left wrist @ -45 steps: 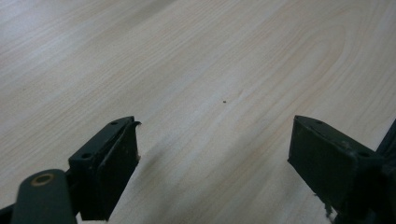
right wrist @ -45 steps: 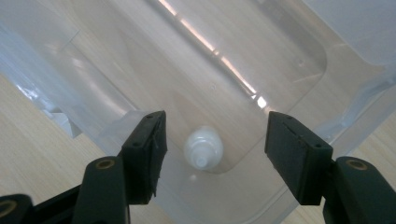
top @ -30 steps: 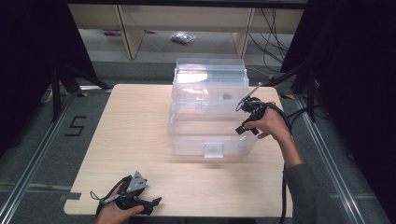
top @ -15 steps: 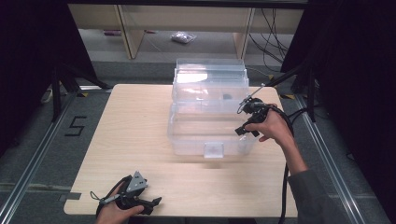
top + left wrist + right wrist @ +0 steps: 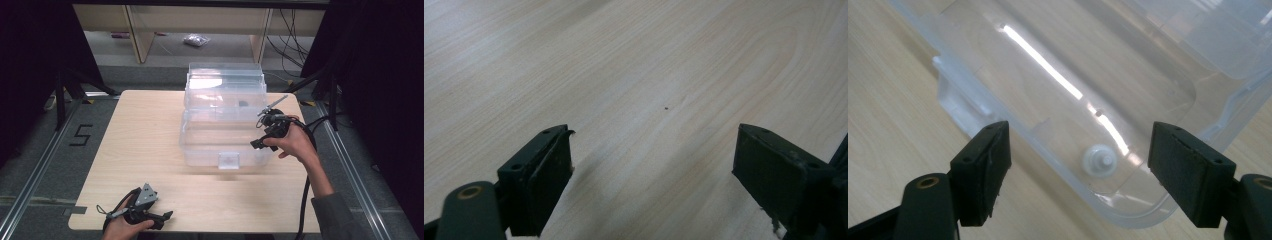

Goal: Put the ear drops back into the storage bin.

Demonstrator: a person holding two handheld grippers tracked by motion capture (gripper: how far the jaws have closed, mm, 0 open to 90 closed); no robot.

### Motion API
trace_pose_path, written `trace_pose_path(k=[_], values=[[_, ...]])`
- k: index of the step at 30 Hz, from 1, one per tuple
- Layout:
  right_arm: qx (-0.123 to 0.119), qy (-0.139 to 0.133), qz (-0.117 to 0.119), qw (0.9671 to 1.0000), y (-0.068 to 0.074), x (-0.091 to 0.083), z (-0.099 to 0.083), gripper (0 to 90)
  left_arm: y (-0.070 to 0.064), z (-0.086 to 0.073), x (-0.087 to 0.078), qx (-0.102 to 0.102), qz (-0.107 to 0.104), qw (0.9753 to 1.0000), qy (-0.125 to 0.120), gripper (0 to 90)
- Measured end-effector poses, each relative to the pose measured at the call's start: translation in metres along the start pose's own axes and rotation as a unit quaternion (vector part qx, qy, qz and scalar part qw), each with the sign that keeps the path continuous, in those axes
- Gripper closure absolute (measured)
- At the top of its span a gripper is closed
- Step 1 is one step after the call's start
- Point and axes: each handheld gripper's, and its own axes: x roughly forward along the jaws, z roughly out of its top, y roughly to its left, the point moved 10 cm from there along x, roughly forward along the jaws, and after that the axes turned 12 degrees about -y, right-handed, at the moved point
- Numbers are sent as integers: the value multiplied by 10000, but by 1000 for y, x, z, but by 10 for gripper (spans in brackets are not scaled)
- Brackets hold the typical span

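Clear plastic bin sits mid-table, w/ a second clear bin just behind it, touching or nearly so. Right gripper held at front bin's right wall, jaws wide apart, nothing between them. Right gripper view: bin wall directly ahead of jaws, small white round knob low between them, on the wall or behind it, can't tell. Small dark item inside rear bin, too small to ID. Left gripper at near table edge, well apart from bins, jaws open over bare wood.
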Motion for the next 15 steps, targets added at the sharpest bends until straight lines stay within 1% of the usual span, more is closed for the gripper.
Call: trace_pose_path(k=[2, 3, 4, 5, 6, 7, 8, 9, 10, 11, 12, 13, 14, 15], values=[[-23, -27, 38, 10000, 4, -1, -2, 260, 0, 0, 0, 14, 2, 10000, 29, 153], [-49, -12, 78, 10000, 5, -1, -4, 259, 1, 0, 0, 15, 34, 10000, -1, 153], [-57, -11, 114, 9999, 7, -2, -5, 259, 1, 1, 0, 9, 24, 10000, -4, 153], [-32, -28, 121, 9999, 9, -2, -6, 259, 1, 1, -1, 74, 21, 10000, 3, 153], [-1, -39, 75, 10000, 9, -2, -8, 259, 1, 0, -1, 30, 18, 10000, 7, 153], [9, -23, 55, 10000, 10, -3, -9, 259, 1, 0, -1, 65, 8, 10000, 10, 153], [-51, -68, 104, 9999, 11, -3, -10, 259, 2, 0, -1, 60, 25, 10000, 0, 153], [-32, -95, 131, 9999, 13, -4, -12, 259, 1, 1, -1, 64, -18, 10000, 9, 153], [-57, -132, 101, 9998, 13, -5, -12, 259, 1, 0, -2, 80, -16, 10000, 21, 153], [-14, -150, 98, 9998, 14, -6, -13, 259, 1, 0, -1, 36, 23, 10000, -8, 153], [-82, -222, 128, 9996, 14, -5, -13, 259, 2, 0, 0, 63, 16, 10000, 9, 152], [3, -193, 153, 9997, 16, -6, -15, 259, 1, 0, 0, 35, -5, 10000, -5, 153], [36, -181, 112, 9998, 17, -7, -17, 259, 2, 0, -1, 79, 1, 10000, 18, 153], [24, -196, 108, 9997, 17, -7, -18, 259, 2, 1, 0, 47, 28, 10000, -14, 153]])
